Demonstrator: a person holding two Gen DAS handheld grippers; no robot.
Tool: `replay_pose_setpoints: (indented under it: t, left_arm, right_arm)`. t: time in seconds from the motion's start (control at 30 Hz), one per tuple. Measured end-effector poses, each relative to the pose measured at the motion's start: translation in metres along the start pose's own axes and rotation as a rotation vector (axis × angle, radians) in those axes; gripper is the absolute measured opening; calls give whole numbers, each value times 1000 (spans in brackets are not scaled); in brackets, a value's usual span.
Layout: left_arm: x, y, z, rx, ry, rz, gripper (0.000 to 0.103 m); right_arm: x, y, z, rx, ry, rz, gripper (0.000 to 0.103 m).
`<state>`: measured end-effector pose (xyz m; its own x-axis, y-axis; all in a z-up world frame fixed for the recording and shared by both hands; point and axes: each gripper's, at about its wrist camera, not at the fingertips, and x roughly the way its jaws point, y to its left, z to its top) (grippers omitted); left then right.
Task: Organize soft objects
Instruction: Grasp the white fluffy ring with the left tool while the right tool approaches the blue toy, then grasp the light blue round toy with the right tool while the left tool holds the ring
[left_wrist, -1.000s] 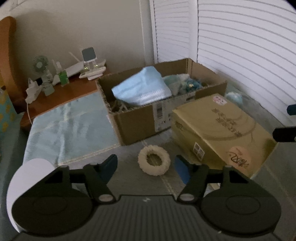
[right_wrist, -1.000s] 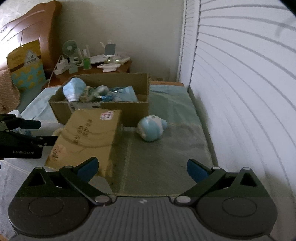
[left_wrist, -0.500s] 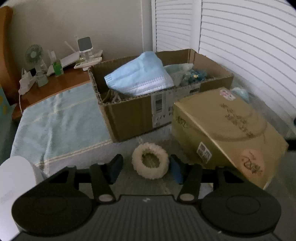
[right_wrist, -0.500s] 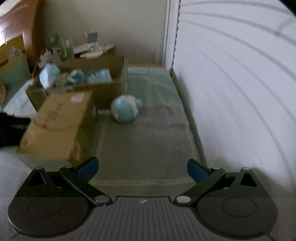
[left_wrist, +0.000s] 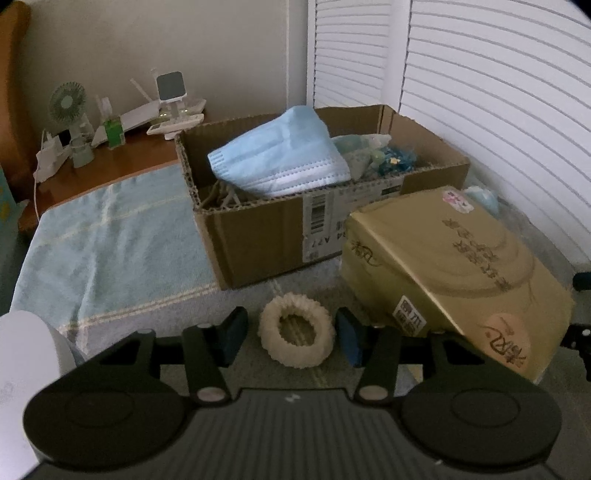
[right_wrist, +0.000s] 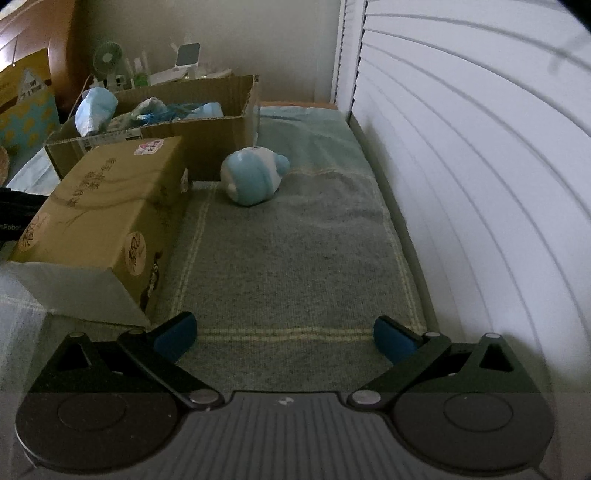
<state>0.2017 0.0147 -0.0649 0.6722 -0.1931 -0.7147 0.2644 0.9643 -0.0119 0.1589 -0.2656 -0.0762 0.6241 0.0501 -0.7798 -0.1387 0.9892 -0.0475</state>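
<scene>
A cream, fluffy ring-shaped scrunchie (left_wrist: 296, 339) is seen lying flat on a grey-green woven mat (right_wrist: 291, 258), directly between the blue pads of the left gripper (left_wrist: 291, 338). The jaws are closing around it; the right pad appears to touch the ring's edge, while a narrow gap is left at the left pad, so the ring is not yet pinched. Just behind it stands an open cardboard box (left_wrist: 266, 236), in which a stack of pale blue face masks (left_wrist: 280, 158) and other soft blue-green items are piled. To the right, touching the box's front, a closed gold-coloured carton (left_wrist: 454, 273) is laid. Further right, a blue and white plush toy (right_wrist: 253, 179) is seen on the mat beside the box's corner. The right gripper (right_wrist: 284, 338) is held above bare mat with its jaws spread wide and nothing between them. White louvred shutters (right_wrist: 480, 147) line the right side.
</scene>
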Motion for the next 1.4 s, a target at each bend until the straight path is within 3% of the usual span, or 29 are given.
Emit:
replay_pose_setpoints:
  t: [0.07, 0.2, 0.6, 0.83, 0.97, 1.07, 1.4]
  left_arm:
    - [-1, 1, 0, -15, -1, -18, 40]
    - [-4, -2, -3, -16, -3, -15, 35]
    - [-29, -4, -28, -58, 5, 0, 34]
    - [-31, -3, -29, -77, 3, -8, 34]
    - [-31, -3, -29, -79, 2, -9, 34]
    - [-31, -3, -29, -82, 3, -10, 34]
    - [-31, -2, -28, -87, 8, -11, 34]
  right_arm:
    - [-1, 1, -1, 0, -5, -1, 103]
    - [-2, 1, -2, 1, -7, -1, 103]
    - [-4, 0, 2, 0, 0, -38, 103]
    - [-26, -3, 31, -23, -120, -64, 97]
    - [-24, -3, 51, -25, -162, -13, 83]
    - [-15, -1, 65, -32, -172, 36, 79]
    - [32, -6, 90, 17, -105, 174, 65]
